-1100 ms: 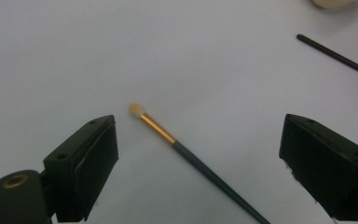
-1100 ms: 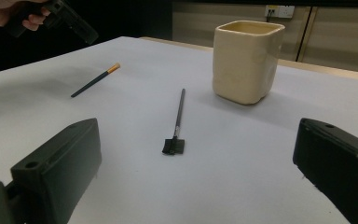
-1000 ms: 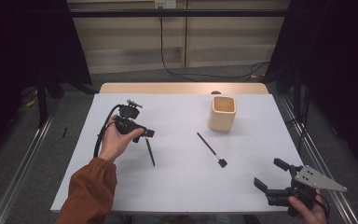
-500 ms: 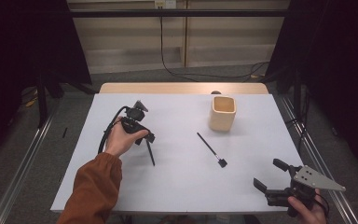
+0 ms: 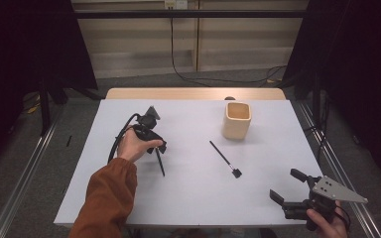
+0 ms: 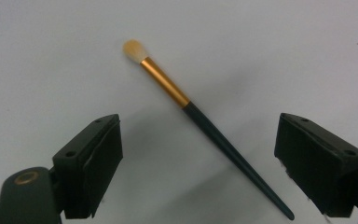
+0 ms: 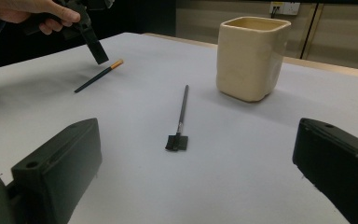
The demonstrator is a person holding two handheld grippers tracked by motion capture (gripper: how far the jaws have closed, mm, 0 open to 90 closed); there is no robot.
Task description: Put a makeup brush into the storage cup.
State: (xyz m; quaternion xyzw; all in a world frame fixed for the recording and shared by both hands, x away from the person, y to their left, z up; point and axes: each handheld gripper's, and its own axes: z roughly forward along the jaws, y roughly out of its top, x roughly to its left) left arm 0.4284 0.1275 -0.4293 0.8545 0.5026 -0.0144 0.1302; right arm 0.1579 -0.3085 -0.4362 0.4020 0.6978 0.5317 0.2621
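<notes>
A makeup brush point(image 6: 205, 126) with a pale tip, gold ferrule and dark handle lies flat on the white table point(image 5: 188, 198). My left gripper point(image 6: 199, 125) hangs just above it, pointing down, jaws open on either side of the handle without touching it. From above, the left gripper point(image 5: 158, 147) covers the brush's point(image 5: 159, 162) tip end. At the near right corner my right gripper point(image 5: 286, 184) is open and holds nothing. It faces a thin black brush point(image 7: 182, 109) with a flat head and a cream cup point(image 7: 251, 58).
The cream cup point(image 5: 237, 120) stands upright at the back right of the table. The black brush point(image 5: 223, 157) lies in the middle, between the two grippers. A black cable point(image 5: 119, 136) loops from the left gripper. The table's edges drop to metal rails point(image 5: 25, 193) on both sides.
The left hand has shifted a little to the right and sunk lower over the gold-ferruled brush. The right gripper and the other objects have not moved.
</notes>
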